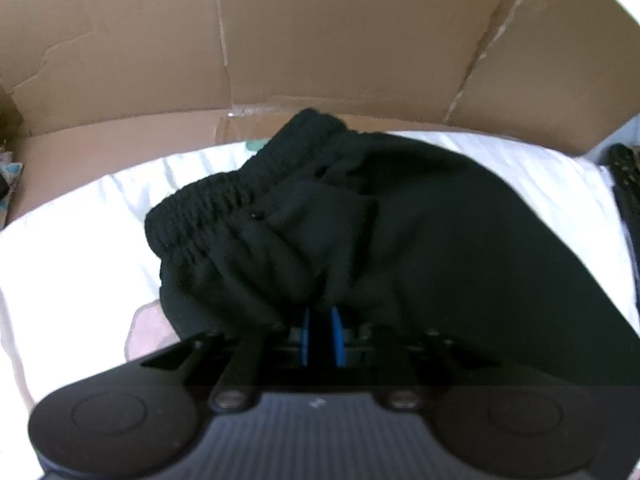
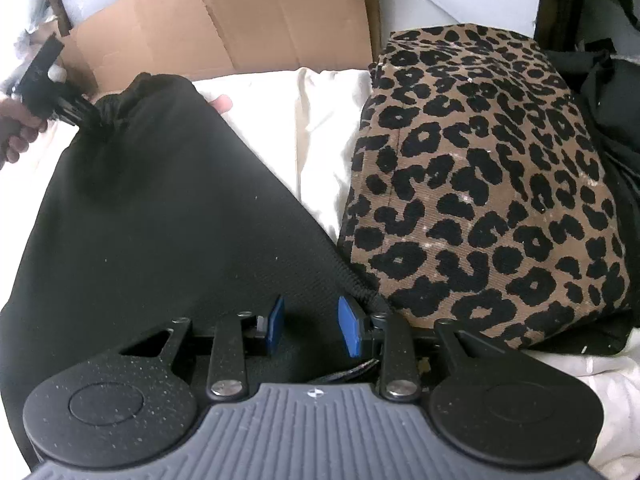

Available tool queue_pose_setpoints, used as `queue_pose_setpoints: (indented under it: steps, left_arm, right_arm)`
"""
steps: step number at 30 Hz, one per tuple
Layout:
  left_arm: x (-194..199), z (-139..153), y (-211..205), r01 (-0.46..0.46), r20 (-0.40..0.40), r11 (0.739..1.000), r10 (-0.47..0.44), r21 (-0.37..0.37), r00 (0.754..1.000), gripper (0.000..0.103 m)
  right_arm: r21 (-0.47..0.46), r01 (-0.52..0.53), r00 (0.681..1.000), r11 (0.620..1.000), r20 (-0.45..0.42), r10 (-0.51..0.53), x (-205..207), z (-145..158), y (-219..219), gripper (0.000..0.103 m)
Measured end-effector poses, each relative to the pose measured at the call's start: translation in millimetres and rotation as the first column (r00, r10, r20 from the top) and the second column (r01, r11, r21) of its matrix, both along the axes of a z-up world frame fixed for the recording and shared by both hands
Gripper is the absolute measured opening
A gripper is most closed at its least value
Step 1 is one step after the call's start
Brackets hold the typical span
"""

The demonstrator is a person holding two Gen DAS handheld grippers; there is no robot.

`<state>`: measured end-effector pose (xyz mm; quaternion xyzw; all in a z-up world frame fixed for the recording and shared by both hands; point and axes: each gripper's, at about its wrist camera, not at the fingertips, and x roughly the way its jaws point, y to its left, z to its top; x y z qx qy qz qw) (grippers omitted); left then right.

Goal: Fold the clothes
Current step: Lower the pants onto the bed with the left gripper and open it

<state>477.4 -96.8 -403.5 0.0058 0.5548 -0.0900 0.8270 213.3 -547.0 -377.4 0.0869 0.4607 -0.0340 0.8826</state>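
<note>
A black garment (image 1: pixel 440 240) with a ribbed elastic waistband (image 1: pixel 208 216) lies spread over a white sheet (image 1: pixel 80 260). My left gripper (image 1: pixel 320 320) is shut on a bunch of its fabric near the waistband, the blue pads almost together. In the right wrist view the same garment (image 2: pixel 160 220) stretches from my left gripper (image 2: pixel 76 114), held by a hand (image 2: pixel 20 128) at the top left, down to my right gripper (image 2: pixel 310 320). The right gripper's blue pads (image 2: pixel 348 328) stand apart, open, with the garment's hemmed corner lying between them.
A flattened cardboard box (image 1: pixel 320 40) stands behind the sheet, also seen as cardboard (image 2: pixel 240 20) in the right wrist view. A folded leopard-print cloth (image 2: pixel 480 180) lies just right of the black garment. Dark bags or clothes (image 2: pixel 600 92) sit at the far right.
</note>
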Motion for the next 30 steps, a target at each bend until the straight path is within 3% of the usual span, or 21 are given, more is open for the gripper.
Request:
queue_pose_setpoints:
  steps: [11, 16, 23, 27, 30]
  left_arm:
    - [-49, 39, 11, 0.059, 0.026, 0.997, -0.058, -0.054, 0.998, 0.015]
    - [-72, 22, 18, 0.067, 0.017, 0.995, -0.066, -0.067, 0.998, 0.015]
    - [-95, -19, 8, 0.092, 0.081, 0.996, -0.09, -0.016, 0.993, 0.021]
    - [-105, -18, 7, 0.088, 0.137, 0.996, -0.087, -0.006, 0.987, 0.024]
    - [-118, -14, 8, 0.096, 0.159, 0.995, -0.094, -0.004, 0.983, 0.034]
  right_arm:
    - [0.03, 0.016, 0.997, 0.999, 0.072, -0.018, 0, 22, 12, 0.037]
    - [0.041, -0.025, 0.997, 0.999, 0.072, 0.022, 3, 24, 28, 0.037]
    - [0.028, -0.155, 0.988, 0.988, 0.01, 0.155, 8, 19, 63, 0.037]
    - [0.007, -0.192, 0.981, 0.981, -0.024, 0.192, 15, 14, 74, 0.037]
    - [0.008, -0.187, 0.982, 0.982, -0.03, 0.187, 21, 14, 78, 0.037]
